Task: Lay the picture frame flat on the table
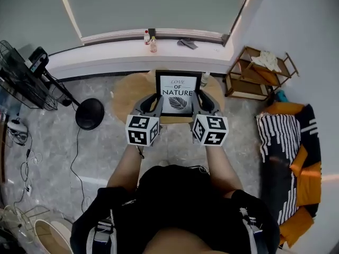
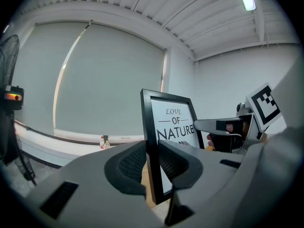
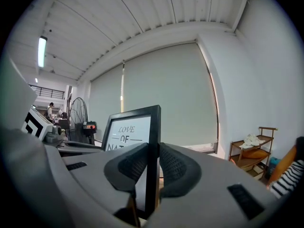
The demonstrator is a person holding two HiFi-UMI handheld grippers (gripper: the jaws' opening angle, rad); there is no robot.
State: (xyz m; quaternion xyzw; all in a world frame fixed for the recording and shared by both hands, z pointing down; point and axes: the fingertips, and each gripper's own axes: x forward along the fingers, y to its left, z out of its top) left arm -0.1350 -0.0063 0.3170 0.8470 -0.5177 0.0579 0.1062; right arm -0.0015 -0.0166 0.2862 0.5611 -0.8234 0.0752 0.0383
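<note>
A black picture frame [image 1: 178, 93] printed "LOVE OF NATURE" stands upright in the upper middle of the head view, over a round wooden table [image 1: 127, 92]. The left tool [image 2: 151, 150] is clamped on its left edge and the right tool [image 3: 152, 149] on its right edge. Whether its base touches the table cannot be told.

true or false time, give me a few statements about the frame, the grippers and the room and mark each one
1. The picture frame is upright, not lying flat. True.
2. Only the left gripper clamps it. False: the right gripper is shut on its other side edge too.
3. Its print reads "Love of Nature". True.
4. In the head view the fan stands right of the round wooden table. False: it is at the left; a wooden shelf stands at the right.
</note>
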